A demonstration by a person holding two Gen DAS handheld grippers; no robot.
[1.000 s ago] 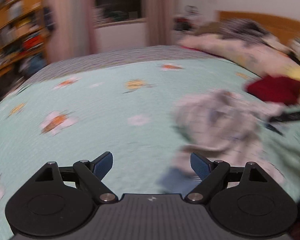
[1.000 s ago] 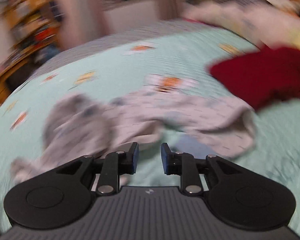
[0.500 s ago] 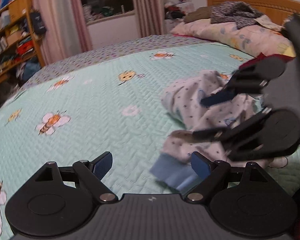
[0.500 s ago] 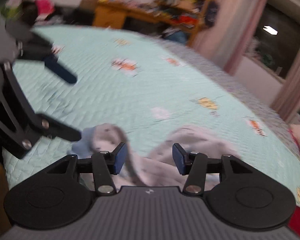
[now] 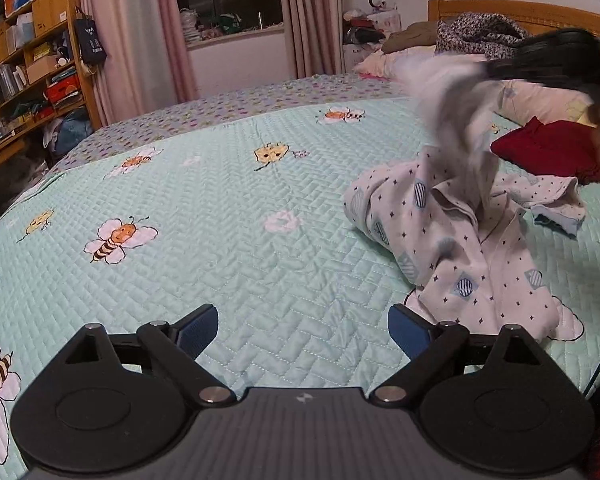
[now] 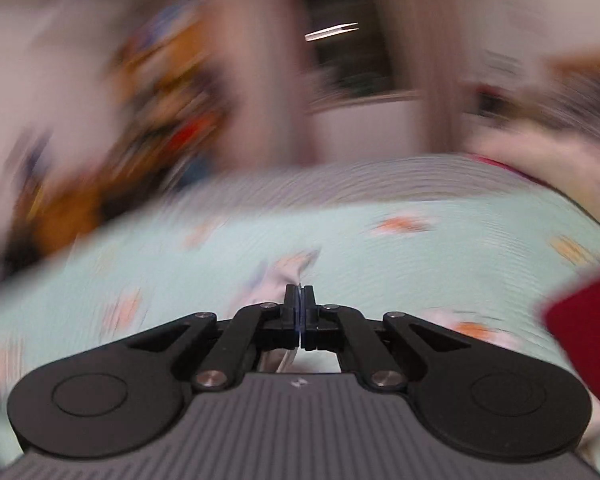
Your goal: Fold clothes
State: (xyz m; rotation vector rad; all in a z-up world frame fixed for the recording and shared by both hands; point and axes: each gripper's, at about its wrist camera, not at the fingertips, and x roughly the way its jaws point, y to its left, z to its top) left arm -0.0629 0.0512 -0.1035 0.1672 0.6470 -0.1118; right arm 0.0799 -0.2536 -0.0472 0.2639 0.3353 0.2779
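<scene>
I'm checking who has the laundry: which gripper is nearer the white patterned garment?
Right. The right gripper is shut on the white patterned garment, lifting part of it; the left gripper hangs apart over bare quilt, jaws opening, empty.

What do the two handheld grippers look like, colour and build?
Both match: the left gripper and right gripper have black linkage arms with silver pivot pins, round black discs either side, a ribbed dark grey body with a small white logo, and blue pads on the fingers.

Quilted matt cloth bedspread (image 5: 228,248) lying at 9 o'clock of soft printed cotton garment (image 5: 460,240); glossy wooden headboard (image 5: 516,10) showing at 1 o'clock.
</scene>
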